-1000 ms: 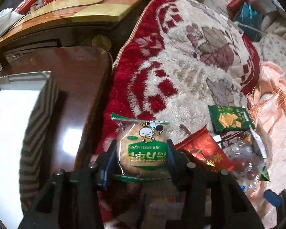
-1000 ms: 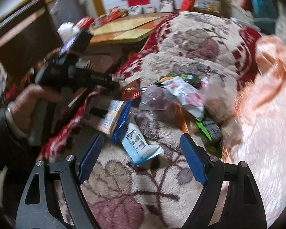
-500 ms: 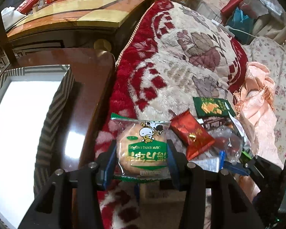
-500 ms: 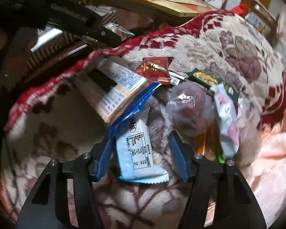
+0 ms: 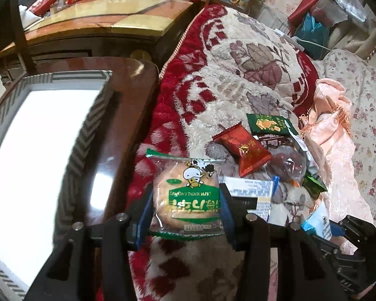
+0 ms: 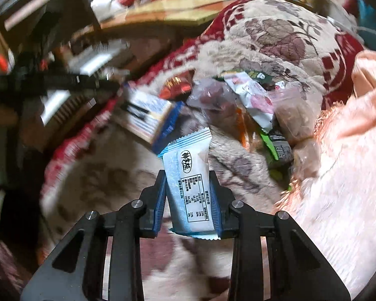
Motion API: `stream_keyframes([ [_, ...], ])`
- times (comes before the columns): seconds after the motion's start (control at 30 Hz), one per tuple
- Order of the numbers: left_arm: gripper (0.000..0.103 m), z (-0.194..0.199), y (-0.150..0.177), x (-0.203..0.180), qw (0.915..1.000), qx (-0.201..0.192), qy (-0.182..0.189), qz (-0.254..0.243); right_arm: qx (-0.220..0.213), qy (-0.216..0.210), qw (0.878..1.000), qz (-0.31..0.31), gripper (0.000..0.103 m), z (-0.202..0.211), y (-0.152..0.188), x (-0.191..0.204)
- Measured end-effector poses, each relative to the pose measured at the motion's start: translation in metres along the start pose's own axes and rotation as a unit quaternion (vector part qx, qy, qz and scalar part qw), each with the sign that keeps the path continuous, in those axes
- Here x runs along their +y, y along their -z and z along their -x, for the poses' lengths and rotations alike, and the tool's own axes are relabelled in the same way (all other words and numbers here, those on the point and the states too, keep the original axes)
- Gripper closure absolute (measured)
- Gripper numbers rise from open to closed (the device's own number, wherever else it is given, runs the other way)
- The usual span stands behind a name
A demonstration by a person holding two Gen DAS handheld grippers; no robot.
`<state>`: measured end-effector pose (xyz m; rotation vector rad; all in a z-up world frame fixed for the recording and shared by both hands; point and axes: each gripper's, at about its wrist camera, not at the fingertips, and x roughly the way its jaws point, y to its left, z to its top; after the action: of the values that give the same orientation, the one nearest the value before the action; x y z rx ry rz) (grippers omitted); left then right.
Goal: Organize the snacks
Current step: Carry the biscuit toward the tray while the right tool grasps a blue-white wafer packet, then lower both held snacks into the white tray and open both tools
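The right tongs (image 6: 189, 200) have just closed on the pale blue sachet (image 6: 189, 175), beside the snack pile (image 6: 238, 105). The left tongs (image 5: 186, 208), clenched on the round cake packet (image 5: 188, 198), have moved toward the white tray (image 5: 85, 130) on the tabletop (image 5: 127, 115).

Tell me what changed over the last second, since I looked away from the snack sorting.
The right tool came in over the pile; its jaws have just been closing and now clamp the white-and-blue packet, which lay loose on the blanket before. The left tool carried the bun packet toward the striped tray, which now shows more fully. Its grip is unchanged; the red packet and its neighbours stayed put.
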<state>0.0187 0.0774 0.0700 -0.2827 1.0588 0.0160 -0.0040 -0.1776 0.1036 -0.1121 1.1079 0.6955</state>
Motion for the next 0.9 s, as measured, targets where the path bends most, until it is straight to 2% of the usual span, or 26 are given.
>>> stream_keyframes([
  [0.1, 0.052, 0.015, 0.005, 0.004, 0.9999, -0.013, -0.006, 0.001, -0.022, -0.020, 0.999, -0.014, 0.073, 0.007, -0.005, 0.014],
  [0.37, 0.052, 0.049, 0.017, 0.033, 0.9982, -0.042, -0.042, 0.007, -0.045, -0.052, 0.997, 0.025, 0.073, 0.005, -0.034, 0.071],
  [0.67, 0.052, 0.078, 0.018, 0.082, 0.9935, -0.065, -0.087, 0.032, -0.044, -0.083, 0.994, 0.047, 0.073, -0.014, -0.070, 0.119],
  [0.9, 0.052, 0.079, 0.016, 0.122, 0.9901, -0.062, -0.113, 0.056, -0.030, -0.104, 0.992, 0.058, 0.073, -0.035, -0.090, 0.149],
])
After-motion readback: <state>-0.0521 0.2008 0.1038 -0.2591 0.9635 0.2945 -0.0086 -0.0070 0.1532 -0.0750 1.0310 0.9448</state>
